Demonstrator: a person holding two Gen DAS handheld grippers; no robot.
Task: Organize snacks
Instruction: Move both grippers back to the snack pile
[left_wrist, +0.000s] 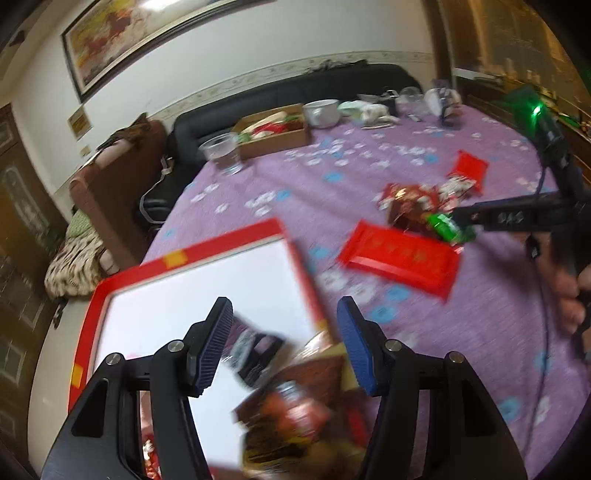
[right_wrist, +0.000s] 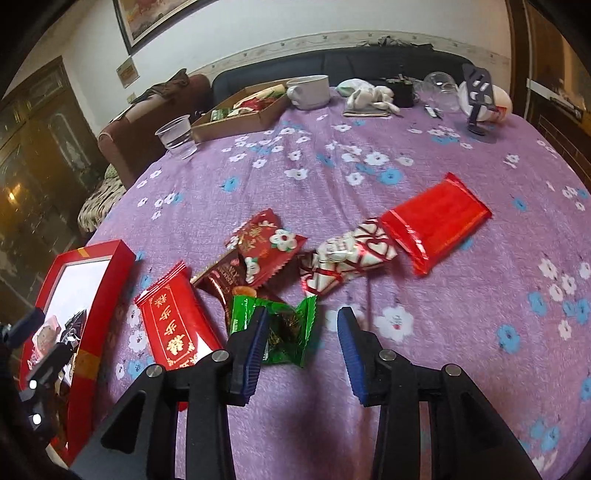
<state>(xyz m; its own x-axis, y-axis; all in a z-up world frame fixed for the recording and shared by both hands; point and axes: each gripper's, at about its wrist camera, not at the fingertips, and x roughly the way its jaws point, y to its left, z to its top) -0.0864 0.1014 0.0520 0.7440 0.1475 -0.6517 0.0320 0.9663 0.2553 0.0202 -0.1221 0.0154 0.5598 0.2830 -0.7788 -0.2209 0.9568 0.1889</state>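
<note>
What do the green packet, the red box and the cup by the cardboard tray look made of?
Green packet: thin glossy plastic film, probably; crinkled, with serrated end seams and bright glare.
Red box: likely printed cardboard, smooth with a slight sheen; straight folded walls, white lining inside.
Cup: clear thin plastic, disposable by the look; transparent walls with a rolled rim. Glass cannot be ruled out.
</note>
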